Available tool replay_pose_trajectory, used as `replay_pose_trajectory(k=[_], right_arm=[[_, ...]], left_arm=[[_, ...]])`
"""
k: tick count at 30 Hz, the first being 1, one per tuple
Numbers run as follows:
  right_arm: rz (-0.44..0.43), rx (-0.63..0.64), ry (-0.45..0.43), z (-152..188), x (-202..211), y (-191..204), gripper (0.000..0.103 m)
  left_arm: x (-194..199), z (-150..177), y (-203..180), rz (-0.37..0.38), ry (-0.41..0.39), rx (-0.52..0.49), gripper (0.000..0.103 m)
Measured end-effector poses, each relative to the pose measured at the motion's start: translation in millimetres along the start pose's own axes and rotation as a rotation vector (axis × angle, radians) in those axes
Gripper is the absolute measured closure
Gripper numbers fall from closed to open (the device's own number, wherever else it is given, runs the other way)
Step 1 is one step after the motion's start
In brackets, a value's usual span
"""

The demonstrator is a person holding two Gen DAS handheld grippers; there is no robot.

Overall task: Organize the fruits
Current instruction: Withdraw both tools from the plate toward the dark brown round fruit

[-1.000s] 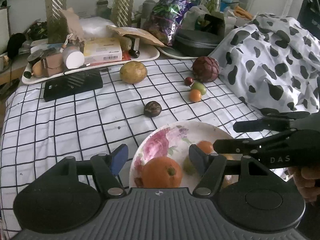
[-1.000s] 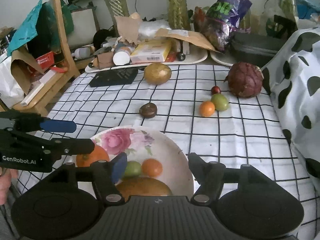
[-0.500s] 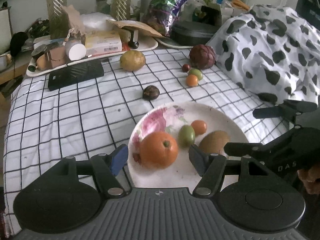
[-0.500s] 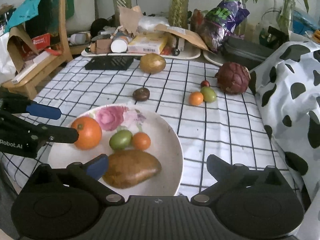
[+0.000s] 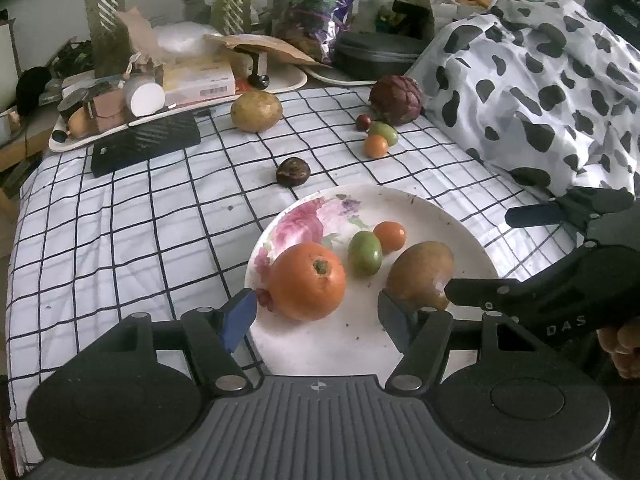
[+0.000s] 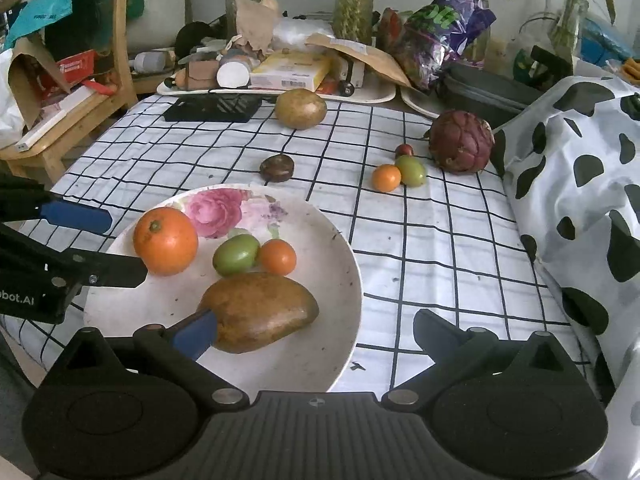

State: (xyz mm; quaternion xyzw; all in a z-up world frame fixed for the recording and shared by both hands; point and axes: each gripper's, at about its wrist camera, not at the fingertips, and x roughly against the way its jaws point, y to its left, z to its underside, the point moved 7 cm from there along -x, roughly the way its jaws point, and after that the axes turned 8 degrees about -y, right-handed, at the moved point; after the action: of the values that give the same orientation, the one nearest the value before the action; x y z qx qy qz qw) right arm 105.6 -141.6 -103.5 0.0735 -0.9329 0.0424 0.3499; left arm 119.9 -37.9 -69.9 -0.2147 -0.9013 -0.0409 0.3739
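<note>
Both handheld tools are matte black plastic. The left gripper (image 5: 314, 314) has a ribbed grey-black deck near the camera, two round black discs at its sides, silver screws on its linkage arms, and one blue pad among its fingers (image 5: 239, 314). The right gripper (image 6: 314, 330) matches it, with a blue pad too. White lettering marks each body. Fingertips of a hand (image 5: 622, 346) show at the right edge.
</note>
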Motion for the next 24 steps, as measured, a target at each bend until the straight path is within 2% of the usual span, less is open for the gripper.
replay_pose_trajectory(k=[10, 16, 24], right_arm=[[0.029, -0.020, -0.055, -12, 0, -7, 0.000], [0.061, -0.047, -0.077, -18, -3, -17, 0.000], [0.103, -0.079, -0.091, -30, -17, -34, 0.000]], left_arm=[[2, -14, -6, 0.002, -0.070, -0.034, 0.037], [-2, -24, -7, -0.017, -0.101, -0.110, 0.037], [-18, -38, 1, 0.003, -0.101, -0.131, 0.038]])
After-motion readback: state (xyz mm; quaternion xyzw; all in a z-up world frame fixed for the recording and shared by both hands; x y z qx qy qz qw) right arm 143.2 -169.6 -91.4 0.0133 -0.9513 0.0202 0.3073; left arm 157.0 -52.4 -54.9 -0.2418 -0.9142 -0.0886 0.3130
